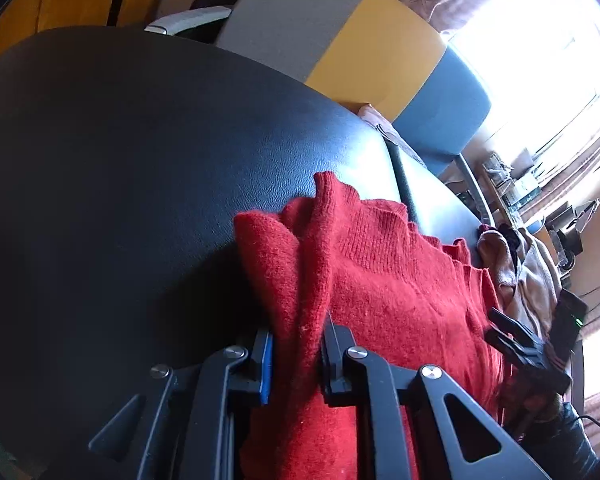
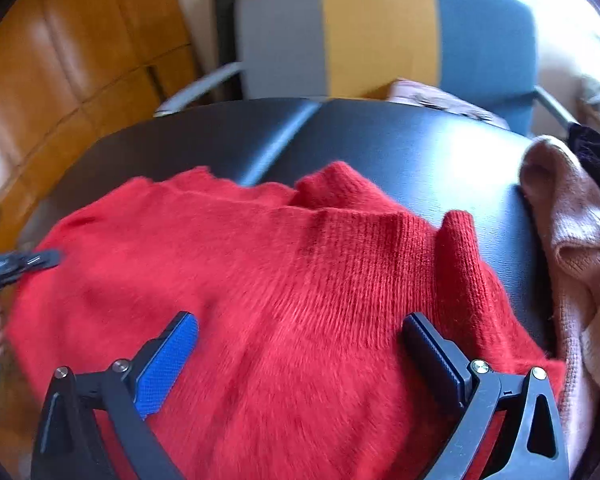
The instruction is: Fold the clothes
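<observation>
Red sweater [image 2: 284,280] lies spread on the black desk [image 1: 120,160], its bulk toward the near edge, ribbed hem or collar folds humped toward the middle. Long axis, as far as the right wrist view shows, runs across the desk from left to right. Left claw [image 1: 296,356]: narrow, pads pinched on a raised fold of the knit at the sweater's left side; the fold stands up between the jaws and runs away from the claw toward the desk's far edge. Right claw [image 2: 300,352]: wide, nothing between the pads; it hovers over the sweater's right half with knit under and between the fingers, contact not resolvable. Blue pad [image 2: 168,360] visible on its left finger. Left claw tip also shows at the left margin of the right view [image 2: 20,264], so the two claws sit on opposite ends of the garment. Judgement: step in hand is a fold of the left side over the body; the held edge must travel toward the right claw, across the long axis. Left hand is the nearer and the only one holding. A pile of beige clothes [image 2: 572,240] sits at the desk's right edge, just beside the sweater. Chair [image 2: 380,28], grey, yellow and blue, stands beyond the far edge.
</observation>
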Tool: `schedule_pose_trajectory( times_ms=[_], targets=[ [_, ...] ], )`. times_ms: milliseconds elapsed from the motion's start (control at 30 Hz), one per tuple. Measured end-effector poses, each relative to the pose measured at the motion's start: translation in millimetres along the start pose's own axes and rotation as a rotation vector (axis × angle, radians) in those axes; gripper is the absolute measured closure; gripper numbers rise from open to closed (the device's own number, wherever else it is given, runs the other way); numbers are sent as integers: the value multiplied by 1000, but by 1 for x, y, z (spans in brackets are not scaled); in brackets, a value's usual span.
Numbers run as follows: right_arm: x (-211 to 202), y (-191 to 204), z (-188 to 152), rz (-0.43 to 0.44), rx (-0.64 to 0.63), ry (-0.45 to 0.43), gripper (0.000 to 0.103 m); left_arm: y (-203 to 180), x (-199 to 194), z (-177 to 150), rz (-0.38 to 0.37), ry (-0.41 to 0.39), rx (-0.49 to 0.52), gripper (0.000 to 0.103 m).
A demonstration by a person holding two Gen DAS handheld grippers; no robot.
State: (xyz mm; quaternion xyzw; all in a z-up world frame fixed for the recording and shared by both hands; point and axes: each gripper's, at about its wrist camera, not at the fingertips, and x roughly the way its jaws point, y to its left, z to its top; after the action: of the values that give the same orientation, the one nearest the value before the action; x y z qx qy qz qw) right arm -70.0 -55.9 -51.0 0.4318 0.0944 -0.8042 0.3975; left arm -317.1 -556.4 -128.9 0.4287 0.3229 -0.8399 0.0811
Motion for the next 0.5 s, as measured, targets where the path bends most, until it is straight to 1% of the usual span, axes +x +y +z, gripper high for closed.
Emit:
schedule_pose_trajectory(
  times_ms=[67,133,233,367,467,500],
  targets=[
    [-20,3,-4,82,-52,2,3,-4,14,28,11,2,-5,87],
    [-33,0,-12,138,-84,20,3,-4,21,47,16,2,-12,87],
    [-49,-7,-24,211,-131,58,4,-17,34,77,1,1,-28,87],
    [-47,-19,-42,240,-155,115,7,-46,39,97,-39,-8,-23,87],
    [-38,-30,-50,218,-154,117,7,-80,45,120,-109,-17,-35,87],
    [-37,-33,-52,223,-147,106,7,-96,39,111,-139,-23,-35,87]
  ],
)
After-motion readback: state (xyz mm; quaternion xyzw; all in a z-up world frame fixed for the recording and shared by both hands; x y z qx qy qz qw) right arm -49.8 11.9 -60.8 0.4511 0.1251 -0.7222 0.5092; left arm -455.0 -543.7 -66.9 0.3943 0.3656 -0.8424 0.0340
